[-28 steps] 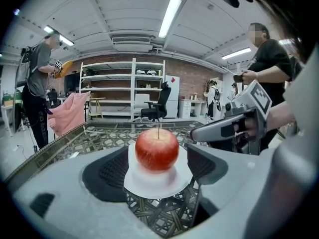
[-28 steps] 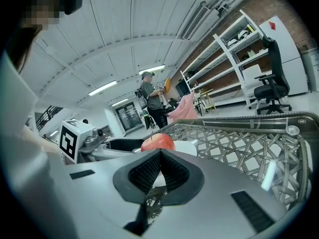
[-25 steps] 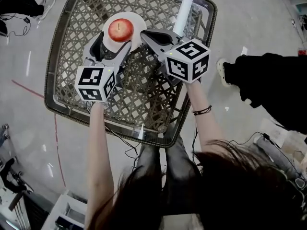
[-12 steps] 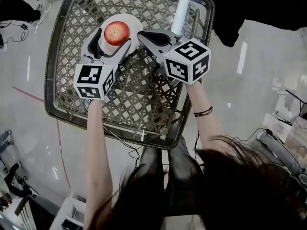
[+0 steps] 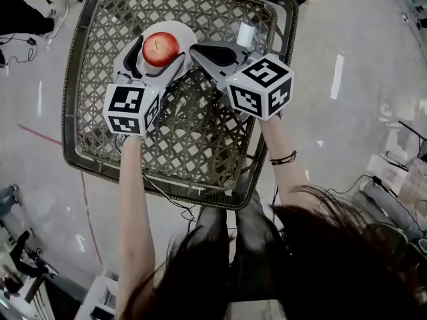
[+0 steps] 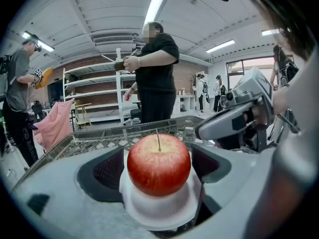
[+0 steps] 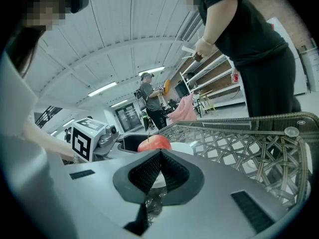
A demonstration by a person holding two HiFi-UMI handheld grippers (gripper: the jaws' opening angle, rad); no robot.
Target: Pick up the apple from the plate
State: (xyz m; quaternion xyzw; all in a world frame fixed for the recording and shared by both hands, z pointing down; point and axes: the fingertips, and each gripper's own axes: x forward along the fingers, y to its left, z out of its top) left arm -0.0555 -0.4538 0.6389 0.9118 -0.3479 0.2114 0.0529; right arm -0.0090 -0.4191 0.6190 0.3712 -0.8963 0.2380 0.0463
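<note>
A red apple (image 5: 161, 48) (image 6: 158, 164) (image 7: 153, 143) stands stem up on a small white plate (image 5: 185, 31) (image 6: 159, 209) at the far side of the wicker table. My left gripper (image 5: 159, 54) (image 6: 158, 166) is open and its jaws have just been opening. The apple sits between its dark pads (image 6: 107, 169), with a thin gap on each side. My right gripper (image 5: 195, 47) (image 7: 159, 152) is shut, its tip just right of the plate's edge, and its ribbed pads meet.
The square wicker table (image 5: 200, 145) has a raised rim (image 7: 279, 121). A white cylinder (image 5: 245, 33) stands at its far right. A person in black (image 6: 154, 78) (image 7: 249, 44) stands beyond the far edge. Cables lie on the floor under the table.
My left gripper has slid forward, so its jaws now flank the apple. The person in black has walked from the right side round to the far side of the table.
</note>
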